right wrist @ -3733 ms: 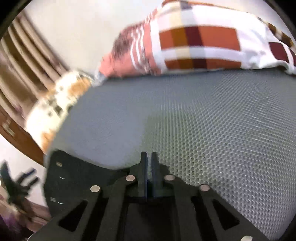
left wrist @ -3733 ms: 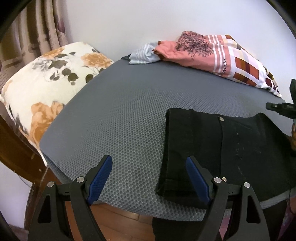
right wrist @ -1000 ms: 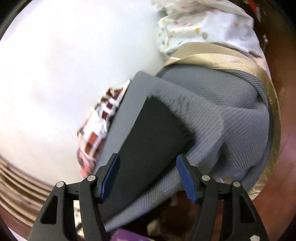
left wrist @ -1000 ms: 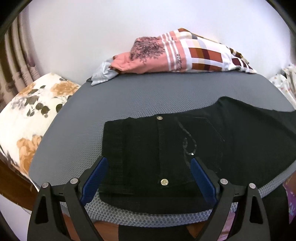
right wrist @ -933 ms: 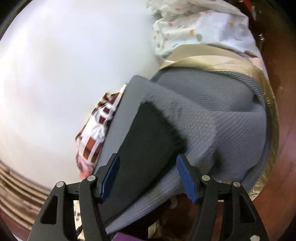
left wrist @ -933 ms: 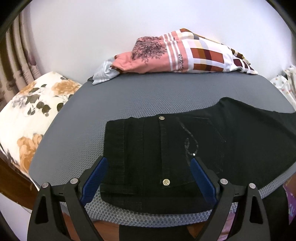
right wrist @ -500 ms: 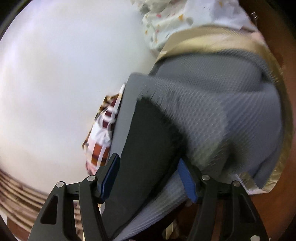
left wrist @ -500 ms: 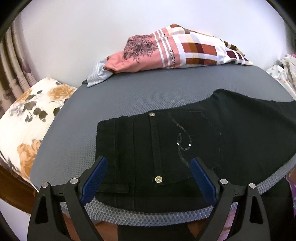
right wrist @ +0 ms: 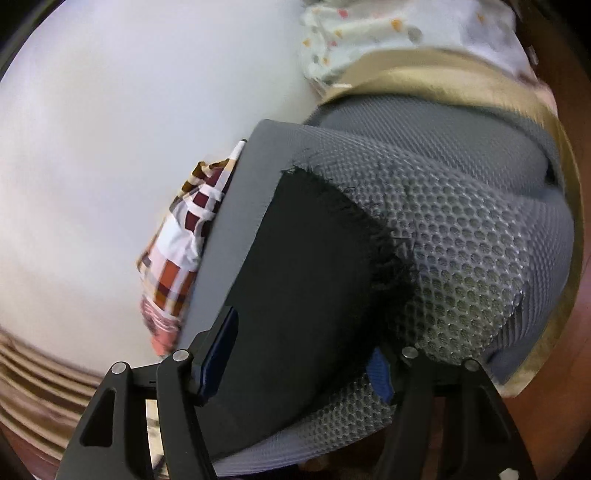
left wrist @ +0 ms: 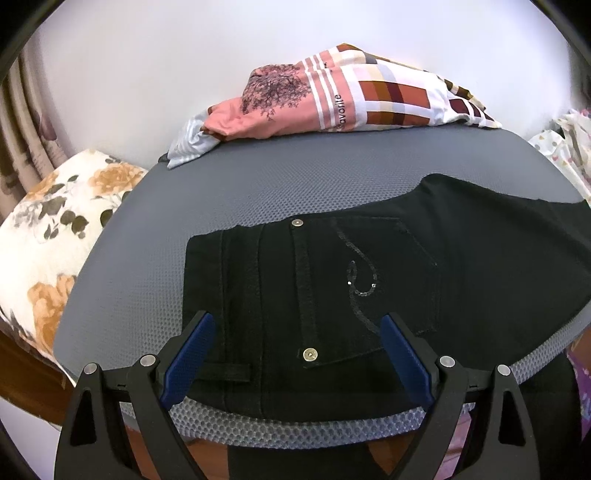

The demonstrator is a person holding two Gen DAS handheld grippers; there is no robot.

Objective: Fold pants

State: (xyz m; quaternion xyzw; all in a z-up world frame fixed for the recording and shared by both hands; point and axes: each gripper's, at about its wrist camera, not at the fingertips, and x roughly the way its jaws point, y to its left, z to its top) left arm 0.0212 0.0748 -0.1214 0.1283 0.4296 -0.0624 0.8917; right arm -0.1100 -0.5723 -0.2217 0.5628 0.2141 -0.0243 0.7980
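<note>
Black pants [left wrist: 369, 288] lie flat on the grey mesh mattress [left wrist: 295, 184], waistband to the left, legs running off to the right. A back pocket with a sequin swirl faces up. My left gripper [left wrist: 295, 354] is open, its blue pads straddling the near edge of the waist and pocket area. In the right wrist view the frayed leg hem [right wrist: 332, 229] of the pants [right wrist: 295, 295] lies at the mattress end [right wrist: 461, 240]. My right gripper [right wrist: 301, 354] is open around the leg end, one pad on each side.
A folded pink and plaid cloth [left wrist: 332, 103] lies at the far edge by the white wall. A floral pillow [left wrist: 48, 229] sits left of the mattress. A dotted white cloth [right wrist: 388, 33] and tan fabric [right wrist: 424, 85] lie beyond the mattress end. Wooden floor shows below.
My right gripper has moved in close over the pants leg end, which now fills the space between its pads. My left gripper has shifted slightly closer over the waist area.
</note>
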